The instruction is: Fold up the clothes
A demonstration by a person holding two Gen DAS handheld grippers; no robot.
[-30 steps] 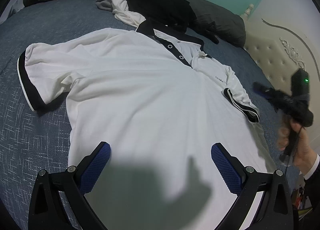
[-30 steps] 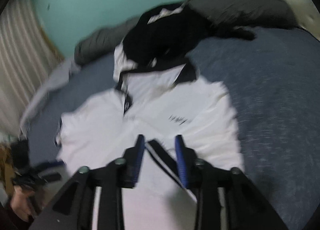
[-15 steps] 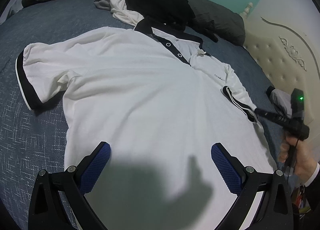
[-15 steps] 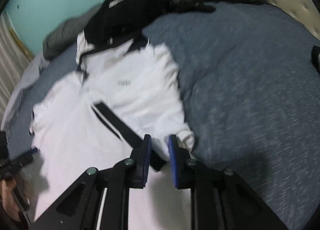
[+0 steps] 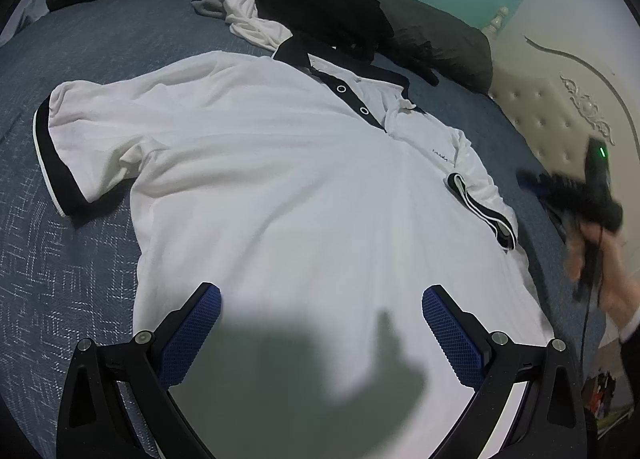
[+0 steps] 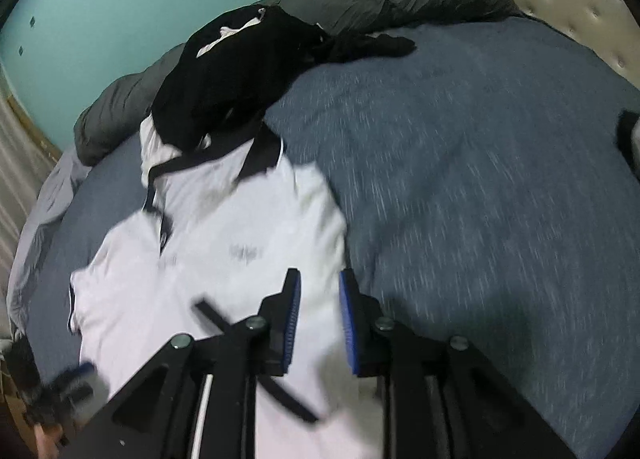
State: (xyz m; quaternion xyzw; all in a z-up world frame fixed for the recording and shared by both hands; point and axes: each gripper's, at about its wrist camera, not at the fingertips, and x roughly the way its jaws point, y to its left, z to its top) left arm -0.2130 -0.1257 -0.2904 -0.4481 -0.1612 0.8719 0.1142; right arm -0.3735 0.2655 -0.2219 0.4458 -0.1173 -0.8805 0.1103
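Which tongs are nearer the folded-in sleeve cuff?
Right. The right tongs hang just beside the folded-in sleeve cuff; the left tongs hover over the polo shirt near its hem.

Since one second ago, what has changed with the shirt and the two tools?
The right tool let go of the black-trimmed sleeve, now folded onto the white polo shirt, and drew back. The left tool stayed open above the hem.

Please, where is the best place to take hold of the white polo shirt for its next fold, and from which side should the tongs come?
Probably the black-trimmed cuff of the spread sleeve on the white polo shirt. It lies flat on the blue bedspread, edge exposed, while the other sleeve is already folded inward. The open left tongs could come from the outer side, low, pinching across the cuff.
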